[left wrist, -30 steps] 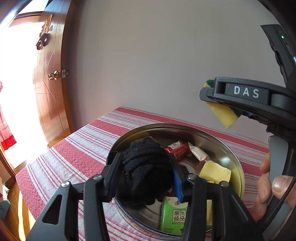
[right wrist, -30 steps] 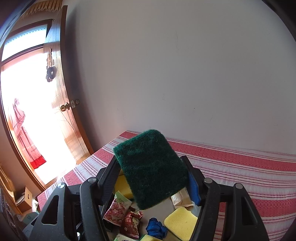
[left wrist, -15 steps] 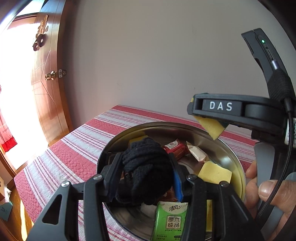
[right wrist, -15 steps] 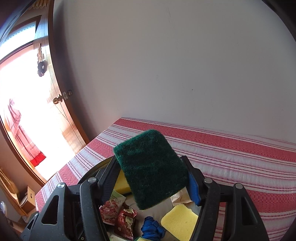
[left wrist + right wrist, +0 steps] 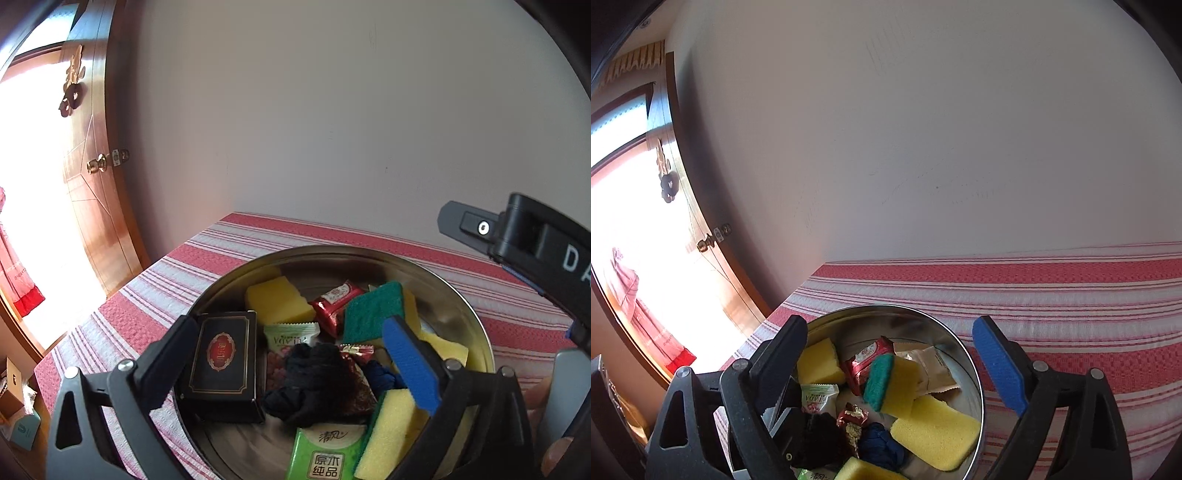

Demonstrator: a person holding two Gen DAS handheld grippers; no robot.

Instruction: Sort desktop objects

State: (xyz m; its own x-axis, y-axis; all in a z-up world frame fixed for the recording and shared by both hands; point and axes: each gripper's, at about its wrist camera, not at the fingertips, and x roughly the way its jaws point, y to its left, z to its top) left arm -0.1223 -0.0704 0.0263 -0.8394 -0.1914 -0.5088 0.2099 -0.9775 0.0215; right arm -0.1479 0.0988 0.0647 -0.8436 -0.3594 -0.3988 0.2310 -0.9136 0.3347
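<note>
Desktop objects lie heaped together in a round metal basin (image 5: pixel 476 332) that stands on a table (image 5: pixel 1071 314) covered with a red-and-white striped cloth, close to a plain wall. Off to one side a wooden door (image 5: pixel 96 206) with a brass knob stands against bright daylight.

Both grippers hang above the basin with their jaws spread wide and nothing between them: the left gripper (image 5: pixel 291 343) over the near half, the right gripper (image 5: pixel 890 336) over the basin's middle.

Inside, a black box (image 5: pixel 221 362) with a red emblem leans against the left wall. A green-backed yellow sponge (image 5: pixel 373 314) rests tilted on the pile near the far side, partly over another yellow sponge (image 5: pixel 934 432). A plain yellow sponge (image 5: pixel 277 301) sits at the back, just beside a red snack packet (image 5: pixel 334 301). A green tissue pack (image 5: pixel 325 456) lies at the near edge, touching one more sponge (image 5: pixel 388 432). A black cloth bundle (image 5: pixel 314 380) sits in the middle, with a small blue cloth ball (image 5: pixel 881 445) next to it and a white-and-green snack packet (image 5: pixel 291 334) behind it.
</note>
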